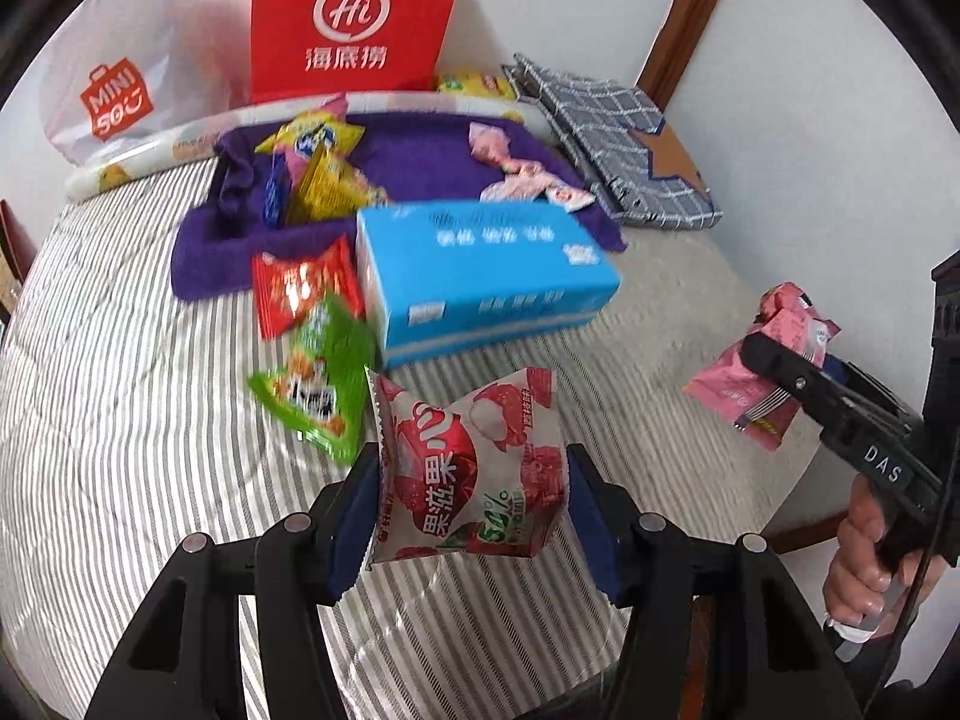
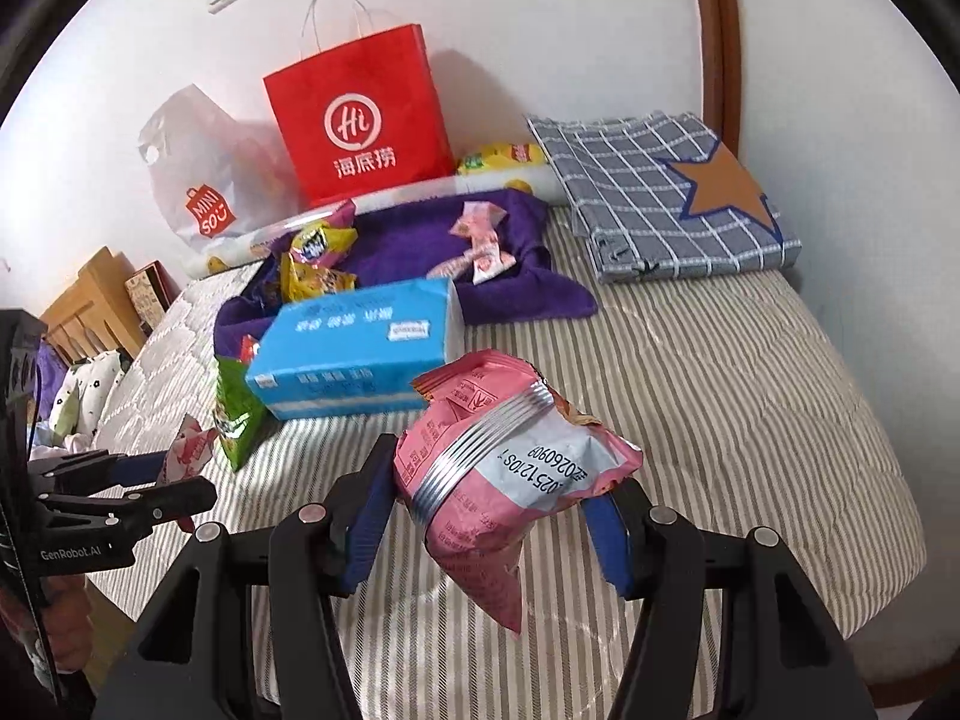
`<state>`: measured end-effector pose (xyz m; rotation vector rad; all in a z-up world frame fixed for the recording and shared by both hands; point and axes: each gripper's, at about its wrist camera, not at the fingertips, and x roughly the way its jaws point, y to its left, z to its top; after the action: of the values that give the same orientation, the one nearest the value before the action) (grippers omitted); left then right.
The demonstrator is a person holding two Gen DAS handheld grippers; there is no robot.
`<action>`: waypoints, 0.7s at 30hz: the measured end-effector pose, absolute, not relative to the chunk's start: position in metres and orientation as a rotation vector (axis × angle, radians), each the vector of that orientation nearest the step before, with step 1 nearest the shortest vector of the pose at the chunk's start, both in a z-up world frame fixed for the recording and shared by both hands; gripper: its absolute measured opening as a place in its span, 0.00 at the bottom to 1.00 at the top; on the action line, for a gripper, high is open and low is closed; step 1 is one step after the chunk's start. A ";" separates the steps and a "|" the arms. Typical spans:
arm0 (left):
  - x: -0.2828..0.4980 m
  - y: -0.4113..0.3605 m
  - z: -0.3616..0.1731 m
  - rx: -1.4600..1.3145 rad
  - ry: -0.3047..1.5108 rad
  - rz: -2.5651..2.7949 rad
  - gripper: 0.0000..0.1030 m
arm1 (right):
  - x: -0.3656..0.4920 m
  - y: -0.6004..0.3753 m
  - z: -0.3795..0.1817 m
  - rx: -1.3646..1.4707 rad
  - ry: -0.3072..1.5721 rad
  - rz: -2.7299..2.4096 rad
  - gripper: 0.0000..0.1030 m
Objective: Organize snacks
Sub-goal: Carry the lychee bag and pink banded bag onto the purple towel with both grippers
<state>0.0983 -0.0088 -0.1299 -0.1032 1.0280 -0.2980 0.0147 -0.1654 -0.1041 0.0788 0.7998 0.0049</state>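
My left gripper (image 1: 474, 498) is shut on a red-and-white lychee snack packet (image 1: 468, 468), held above the striped bed; it also shows in the right wrist view (image 2: 189, 450). My right gripper (image 2: 492, 504) is shut on a pink snack packet (image 2: 504, 468), seen at the right of the left wrist view (image 1: 774, 372). A green packet (image 1: 318, 378) and a red packet (image 1: 303, 288) lie beside a blue tissue box (image 1: 480, 276). A purple towel (image 1: 408, 156) holds yellow packets (image 1: 324, 174) and pink-white packets (image 1: 516, 174).
A red paper bag (image 2: 366, 120) and a white Miniso plastic bag (image 2: 204, 180) stand against the wall behind the towel. A folded checked blanket (image 2: 660, 192) lies at the back right. A wooden nightstand (image 2: 90, 300) stands left of the bed.
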 end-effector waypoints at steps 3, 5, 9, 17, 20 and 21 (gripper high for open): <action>0.106 -0.008 -0.120 -0.108 1.013 -0.306 0.55 | 0.022 -0.161 -0.095 0.070 0.787 0.009 0.56; 0.114 -0.007 -0.113 -0.111 1.003 -0.312 0.55 | 0.029 -0.159 -0.088 0.066 0.779 0.012 0.56; 0.130 -0.003 -0.101 -0.119 0.990 -0.314 0.55 | 0.044 -0.154 -0.078 0.056 0.767 0.017 0.56; 0.166 0.009 -0.082 -0.125 0.959 -0.289 0.55 | 0.087 -0.145 -0.064 0.038 0.754 0.033 0.56; 0.183 0.014 -0.076 -0.129 0.952 -0.279 0.55 | 0.105 -0.143 -0.059 0.032 0.749 0.037 0.56; 0.187 0.015 -0.075 -0.130 0.951 -0.277 0.55 | 0.111 -0.143 -0.058 0.030 0.749 0.037 0.56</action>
<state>0.1874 0.0152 -0.0749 -0.1302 0.9512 -0.2767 0.1110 -0.1430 -0.0576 0.0301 0.7490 0.0373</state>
